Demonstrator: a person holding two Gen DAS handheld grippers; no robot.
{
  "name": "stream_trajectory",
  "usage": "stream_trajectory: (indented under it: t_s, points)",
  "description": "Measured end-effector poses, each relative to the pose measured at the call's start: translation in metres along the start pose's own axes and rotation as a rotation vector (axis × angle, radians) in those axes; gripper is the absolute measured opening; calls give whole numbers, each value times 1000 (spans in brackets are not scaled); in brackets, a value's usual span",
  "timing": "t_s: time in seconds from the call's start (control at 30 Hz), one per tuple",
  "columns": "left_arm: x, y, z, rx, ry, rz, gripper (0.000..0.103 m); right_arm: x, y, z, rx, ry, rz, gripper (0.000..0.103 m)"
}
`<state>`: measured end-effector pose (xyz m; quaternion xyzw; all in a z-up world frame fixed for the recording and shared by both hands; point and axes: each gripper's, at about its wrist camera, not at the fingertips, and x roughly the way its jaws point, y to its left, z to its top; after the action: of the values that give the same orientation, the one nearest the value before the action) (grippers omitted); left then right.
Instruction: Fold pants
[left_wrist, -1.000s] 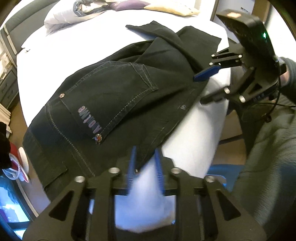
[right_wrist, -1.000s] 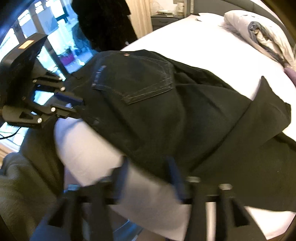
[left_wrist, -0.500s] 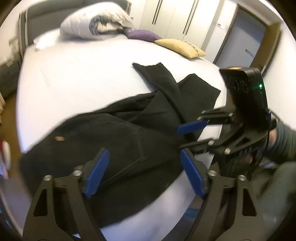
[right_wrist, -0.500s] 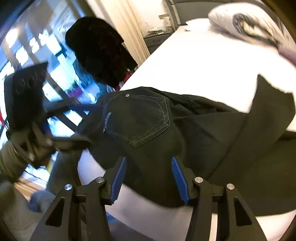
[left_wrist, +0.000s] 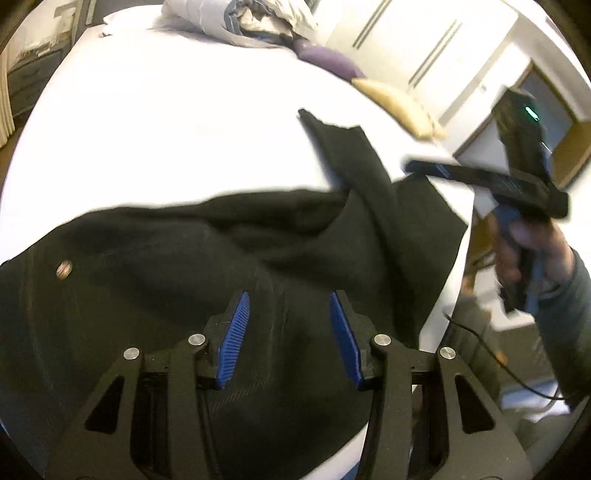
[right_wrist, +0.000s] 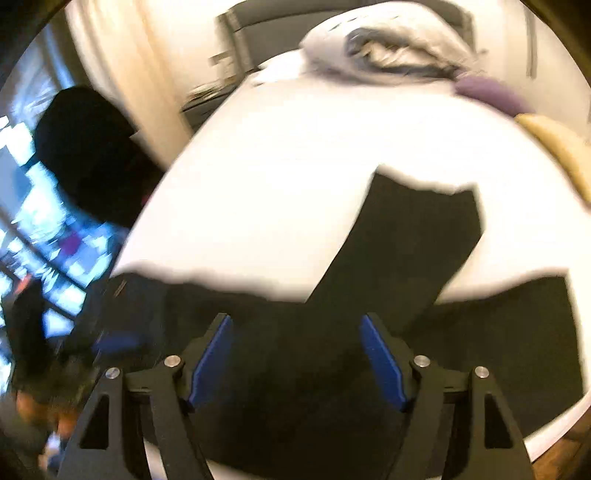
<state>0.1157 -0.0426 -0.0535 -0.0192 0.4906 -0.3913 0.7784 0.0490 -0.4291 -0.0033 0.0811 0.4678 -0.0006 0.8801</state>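
Black jeans (left_wrist: 184, 266) lie crumpled on the white bed (left_wrist: 166, 129), waist and a metal rivet (left_wrist: 63, 268) at the left, one leg (left_wrist: 354, 166) reaching far right. My left gripper (left_wrist: 289, 306) hovers over the seat area with its jaws closing, and nothing is pressed between the blue pads (left_wrist: 234, 336). In the right wrist view, my right gripper (right_wrist: 295, 326) hangs over the jeans (right_wrist: 406, 240) near where the legs part. Its jaws are opening and its pads are free. Blurred, the right gripper (left_wrist: 480, 181) also shows in a hand at the left wrist view's right edge.
A heaped duvet (left_wrist: 240, 18), a purple pillow (left_wrist: 325, 59) and a yellow pillow (left_wrist: 399, 103) lie along the far side of the bed. Wardrobe doors (left_wrist: 424, 44) stand beyond. A dark garment (right_wrist: 85, 155) hangs by the curtain and bright window at the left.
Both cameras rose and swung across the bed. The left jaws spread wide, then narrowed. The right jaws widened, and the right gripper moved away from the waist toward the legs.
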Motion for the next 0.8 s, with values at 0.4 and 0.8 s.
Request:
stream_trajectory:
  t_s: [0.4,0.8]
  points:
    - [31,20,-11,-65,74,10,44,171,-53,84,139,270,-299,76]
    - [43,16,-11,-60,60,16,44,159,-86,87,232,223,-204,8]
